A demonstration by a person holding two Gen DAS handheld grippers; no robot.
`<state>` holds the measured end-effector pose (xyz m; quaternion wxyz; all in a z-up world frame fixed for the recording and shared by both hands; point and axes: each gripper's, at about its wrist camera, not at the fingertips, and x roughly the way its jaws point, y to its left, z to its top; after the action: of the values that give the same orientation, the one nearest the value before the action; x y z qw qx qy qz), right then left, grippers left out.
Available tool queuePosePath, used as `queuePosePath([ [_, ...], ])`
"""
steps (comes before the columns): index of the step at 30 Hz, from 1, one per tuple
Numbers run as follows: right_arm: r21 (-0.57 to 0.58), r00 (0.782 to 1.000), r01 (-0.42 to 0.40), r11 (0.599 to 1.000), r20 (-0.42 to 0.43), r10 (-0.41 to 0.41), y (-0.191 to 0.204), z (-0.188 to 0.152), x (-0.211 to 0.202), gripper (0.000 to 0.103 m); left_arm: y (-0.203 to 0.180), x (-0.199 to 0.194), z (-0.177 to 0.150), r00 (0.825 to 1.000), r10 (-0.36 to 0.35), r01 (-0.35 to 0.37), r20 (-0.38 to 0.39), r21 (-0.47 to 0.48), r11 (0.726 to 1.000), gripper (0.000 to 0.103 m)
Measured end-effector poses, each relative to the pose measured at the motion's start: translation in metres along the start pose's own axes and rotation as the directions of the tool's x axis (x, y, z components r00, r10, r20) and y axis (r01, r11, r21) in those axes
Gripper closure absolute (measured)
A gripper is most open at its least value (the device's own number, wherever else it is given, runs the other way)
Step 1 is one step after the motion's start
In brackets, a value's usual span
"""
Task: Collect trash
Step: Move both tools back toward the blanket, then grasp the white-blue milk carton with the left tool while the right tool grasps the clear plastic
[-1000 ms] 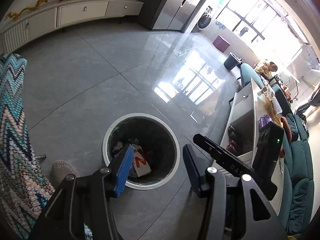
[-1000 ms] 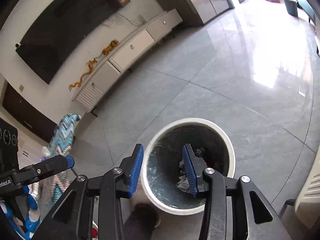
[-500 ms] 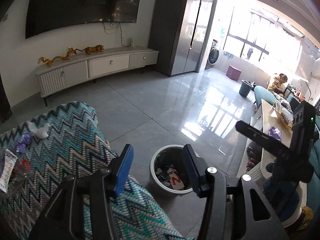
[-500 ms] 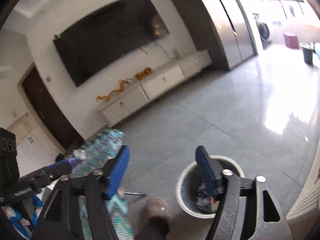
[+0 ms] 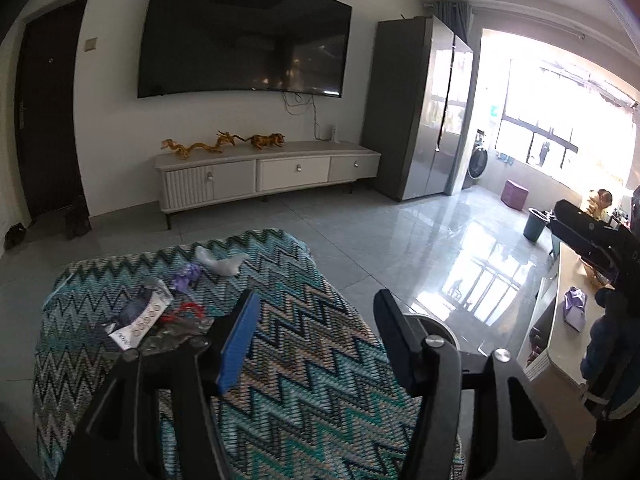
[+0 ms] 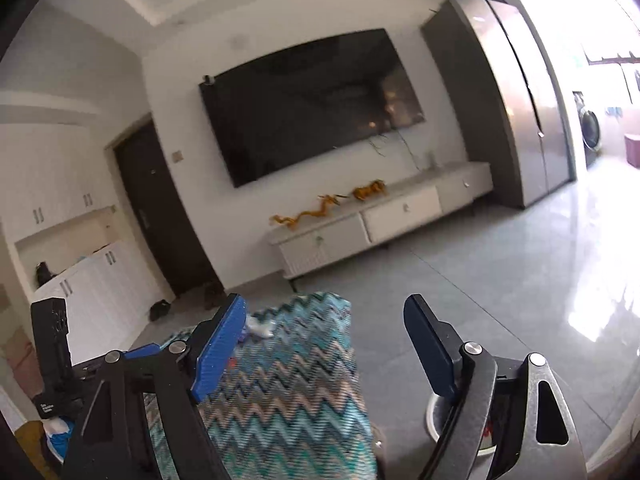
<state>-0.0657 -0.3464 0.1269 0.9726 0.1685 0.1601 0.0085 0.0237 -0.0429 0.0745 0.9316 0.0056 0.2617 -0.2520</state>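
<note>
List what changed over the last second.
Both grippers, left and right, rose from over the bin and swung toward the zigzag cloth. Their jaws are opening, empty. The trash on the cloth is untouched.

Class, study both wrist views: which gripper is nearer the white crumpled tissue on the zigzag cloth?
Left. The left gripper hangs over the cloth, the tissue just ahead; the right gripper sits farther back, beside the cloth's edge.

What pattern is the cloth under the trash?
Teal, navy and beige zigzag cloth, clearest in the left wrist view.
</note>
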Motion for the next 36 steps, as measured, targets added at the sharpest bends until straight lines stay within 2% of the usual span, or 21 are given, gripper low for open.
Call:
queuePosePath([
  [4,-0.056,0.999,-0.029,0.998,0.012,0.030,0.034,0.002,-0.014,0.021,0.043,-0.036,-0.007,0.997,0.065,-0.064,0.043,-0.039,0.997,0.041],
  [9,-0.112,0.998,-0.065,0.992,0.010,0.067,0.069,0.004,-0.020,0.021,0.099,-0.066,-0.024,0.991,0.127,-0.121,0.049,-0.105,0.987,0.039],
  [17,-0.173,0.990,-0.132,0.976,-0.071,0.121,0.105,-0.010,0.015,0.021,0.164,-0.062,-0.057,0.980,0.197,-0.198,-0.026,-0.176,0.964,0.037],
  [21,-0.190,0.980,-0.164,0.968,-0.141,0.138,0.118,-0.022,0.050,0.021,0.193,-0.035,-0.066,0.974,0.210,-0.222,-0.084,-0.197,0.955,0.037],
  [25,-0.195,0.962,-0.190,0.962,-0.233,0.142,0.128,-0.043,0.100,0.021,0.205,0.004,-0.067,0.970,0.196,-0.217,-0.145,-0.148,0.965,0.037],
  [33,-0.225,0.897,-0.260,0.939,-0.416,0.149,0.147,-0.089,0.213,0.021,0.211,0.102,-0.054,0.948,0.166,-0.175,-0.270,-0.010,0.985,0.036],
  [36,-0.239,0.869,-0.294,0.925,-0.470,0.155,0.159,-0.106,0.248,0.021,0.220,0.137,-0.053,0.934,0.158,-0.169,-0.321,-0.008,0.986,0.036],
])
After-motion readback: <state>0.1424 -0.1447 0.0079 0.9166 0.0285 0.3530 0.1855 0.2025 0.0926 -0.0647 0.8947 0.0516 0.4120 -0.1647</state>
